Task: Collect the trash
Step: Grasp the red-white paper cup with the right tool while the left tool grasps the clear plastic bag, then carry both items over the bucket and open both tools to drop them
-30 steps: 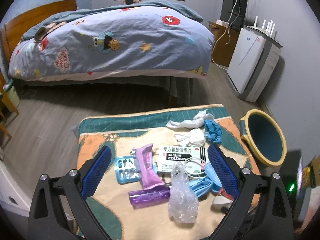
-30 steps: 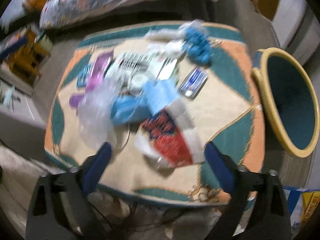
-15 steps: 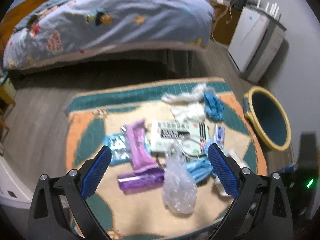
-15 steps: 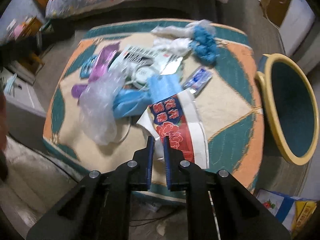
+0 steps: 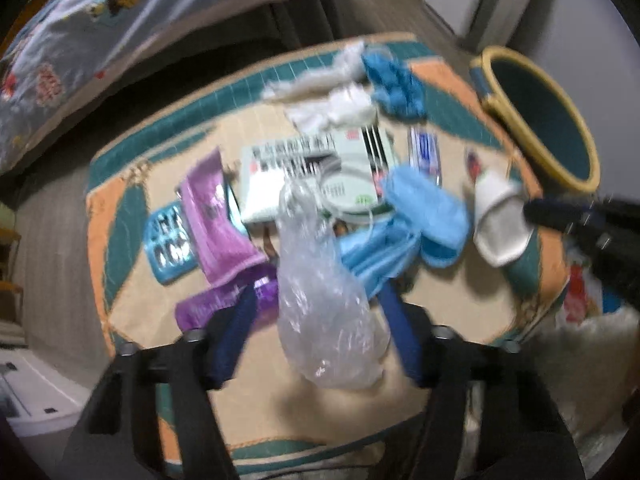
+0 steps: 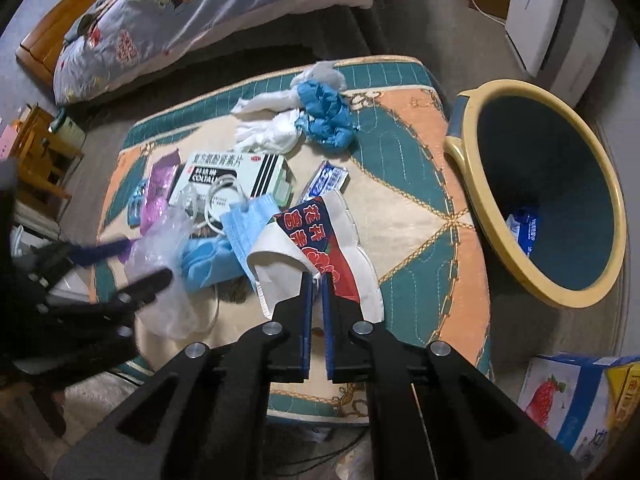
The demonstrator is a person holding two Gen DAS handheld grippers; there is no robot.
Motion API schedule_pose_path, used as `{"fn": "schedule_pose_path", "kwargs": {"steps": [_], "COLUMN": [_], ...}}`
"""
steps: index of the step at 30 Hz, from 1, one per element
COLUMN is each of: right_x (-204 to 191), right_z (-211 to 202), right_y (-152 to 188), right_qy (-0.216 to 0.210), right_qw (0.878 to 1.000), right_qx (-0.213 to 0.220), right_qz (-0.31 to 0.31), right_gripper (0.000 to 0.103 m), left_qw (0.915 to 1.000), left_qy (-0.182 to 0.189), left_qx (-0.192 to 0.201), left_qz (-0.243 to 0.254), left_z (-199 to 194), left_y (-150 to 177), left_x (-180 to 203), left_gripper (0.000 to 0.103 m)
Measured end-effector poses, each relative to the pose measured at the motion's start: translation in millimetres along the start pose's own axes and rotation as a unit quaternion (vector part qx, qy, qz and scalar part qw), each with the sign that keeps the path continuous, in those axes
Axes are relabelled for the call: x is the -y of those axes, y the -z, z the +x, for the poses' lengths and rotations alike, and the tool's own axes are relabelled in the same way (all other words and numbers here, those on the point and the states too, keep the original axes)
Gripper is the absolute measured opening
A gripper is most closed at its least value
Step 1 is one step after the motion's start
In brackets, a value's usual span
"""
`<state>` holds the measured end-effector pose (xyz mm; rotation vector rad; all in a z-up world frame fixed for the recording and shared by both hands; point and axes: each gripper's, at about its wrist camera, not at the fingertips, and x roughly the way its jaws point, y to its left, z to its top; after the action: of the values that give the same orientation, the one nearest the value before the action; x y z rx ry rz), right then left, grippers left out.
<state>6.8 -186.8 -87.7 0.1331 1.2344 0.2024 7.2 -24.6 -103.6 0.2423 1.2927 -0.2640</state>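
A crumpled clear plastic bag (image 5: 328,312) lies at the near edge of the patterned cushion table (image 5: 452,296). It sits between the fingers of my left gripper (image 5: 320,300), whose jaws are closing; a gap still shows at the left pad. My right gripper (image 6: 316,278) is shut on the near edge of a red, white and blue wrapper (image 6: 332,240), which shows as a white packet (image 5: 496,220) in the left wrist view. A yellow-rimmed teal bin (image 6: 476,184) stands right of the table with a blue packet inside.
On the table lie a medicine box (image 6: 232,172), blue masks (image 6: 248,220), a blue glove (image 6: 326,120), white tissues (image 6: 272,128), a purple wrapper (image 5: 216,216), a blister pack (image 5: 168,236) and a gum packet (image 6: 326,180). A bed (image 6: 200,8) stands behind; a strawberry carton (image 6: 568,400) lies near right.
My left gripper has dropped toward the table and its jaws have narrowed around the plastic bag. The right gripper went from wide open to shut on the wrapper.
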Motion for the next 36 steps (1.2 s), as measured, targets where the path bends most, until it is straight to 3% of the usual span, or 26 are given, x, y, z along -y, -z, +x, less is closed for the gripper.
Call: {"fn": "schedule_pose_path", "kwargs": {"steps": [6,11,20,28,36], "right_x": [-1,-1,4,41,99], "right_z": [-4,-14,-47,-87,-103], "right_y": [-3,-6,-23,-49,-66], "right_qy": [-0.008,-0.016,-0.024,-0.029,0.016], "right_qw": [1.0,1.0,0.998,0.994,0.989], "right_qx": [0.009,0.023,0.065,0.104,0.133], "right_qz": [0.001,0.005,0.005,0.029,0.062], "right_gripper": [0.004,0.004,0.004,0.004,0.004], "left_qw": [0.9999,0.9967,0.9843,0.9803,0.9771], "left_qy": [0.009,0.012,0.0,0.014,0.022], "left_qx": [0.012,0.079,0.176,0.196,0.211], "left_qz": [0.002,-0.014,-0.009,-0.018,-0.007], "left_z": [-8,-38,-82,-91,-96], "left_y": [0,-6,-17,-27,-38], "left_x": [-3,-11,-7,-3,8], "left_gripper": [0.022,0.016,0.015,0.015,0.015]}}
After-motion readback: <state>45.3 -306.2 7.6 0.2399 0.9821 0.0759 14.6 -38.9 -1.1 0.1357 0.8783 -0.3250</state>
